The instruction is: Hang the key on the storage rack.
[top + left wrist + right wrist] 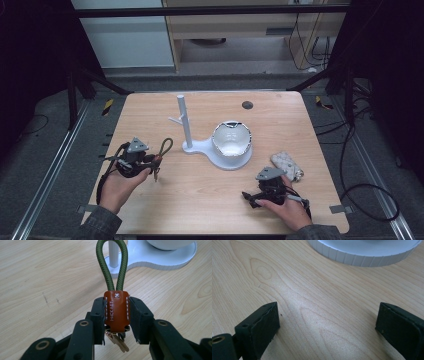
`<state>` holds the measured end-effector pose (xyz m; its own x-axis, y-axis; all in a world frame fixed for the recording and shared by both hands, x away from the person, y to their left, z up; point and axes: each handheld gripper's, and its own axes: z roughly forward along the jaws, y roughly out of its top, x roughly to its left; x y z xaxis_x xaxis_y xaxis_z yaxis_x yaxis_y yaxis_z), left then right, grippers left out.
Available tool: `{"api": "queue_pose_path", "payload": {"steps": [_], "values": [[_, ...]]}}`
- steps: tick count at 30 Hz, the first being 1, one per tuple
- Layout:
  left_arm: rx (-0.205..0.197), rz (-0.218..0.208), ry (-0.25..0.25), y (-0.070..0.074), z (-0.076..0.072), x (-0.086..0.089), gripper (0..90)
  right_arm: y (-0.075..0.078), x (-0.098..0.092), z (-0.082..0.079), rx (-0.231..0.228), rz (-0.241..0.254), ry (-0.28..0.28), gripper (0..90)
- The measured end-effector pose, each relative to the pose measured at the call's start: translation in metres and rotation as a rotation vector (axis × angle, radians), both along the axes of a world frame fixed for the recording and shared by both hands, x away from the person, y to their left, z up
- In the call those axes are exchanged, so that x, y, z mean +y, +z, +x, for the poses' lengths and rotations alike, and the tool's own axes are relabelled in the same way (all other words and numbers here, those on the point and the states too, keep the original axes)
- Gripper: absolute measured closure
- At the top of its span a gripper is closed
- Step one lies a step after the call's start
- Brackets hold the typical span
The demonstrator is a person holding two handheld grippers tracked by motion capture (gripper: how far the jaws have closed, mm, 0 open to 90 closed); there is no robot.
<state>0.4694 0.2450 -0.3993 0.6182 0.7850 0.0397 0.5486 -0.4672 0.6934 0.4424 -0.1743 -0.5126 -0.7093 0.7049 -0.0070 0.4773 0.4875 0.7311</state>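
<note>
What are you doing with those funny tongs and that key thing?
A person holds tongs in each hand. The left tongs are shut on a brown leather key fob with a green cord loop, near a white stand with a peg. The right tongs rest open over the table.

Grey floor [50, 130] surrounds the wooden table [280, 120], with a pale cabinet [235, 30] and dangling cables [312, 45] beyond it.
</note>
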Motion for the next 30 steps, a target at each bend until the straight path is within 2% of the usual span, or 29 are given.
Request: {"api": "queue_pose_path", "payload": {"steps": [5, 11, 15, 27, 30], "values": [[0.003, 0.004, -0.015, 0.005, -0.002, 0.0, 65.6, 0.0, 0.0, 0.0, -0.001, -0.001, 0.001, 5.0], [-0.019, -0.012, -0.023, 0.013, -0.008, -0.001, 65.7, 0.0, 0.0, 0.0, 0.0, 0.0, 0.0, 5.0], [-0.035, -0.017, -0.048, 0.02, -0.014, -0.005, 65.6, 0.0, 0.0, 0.0, 0.0, -0.001, 0.0, 5.0], [-0.1, -0.033, -0.095, 0.043, -0.025, -0.023, 65.6, 0.0, 0.0, 0.0, 0.0, -0.001, -0.001, 5.0], [-0.127, -0.035, -0.103, 0.051, -0.026, -0.029, 65.6, 0.0, 0.0, 0.0, 0.0, -0.001, 0.0, 5.0]]}}
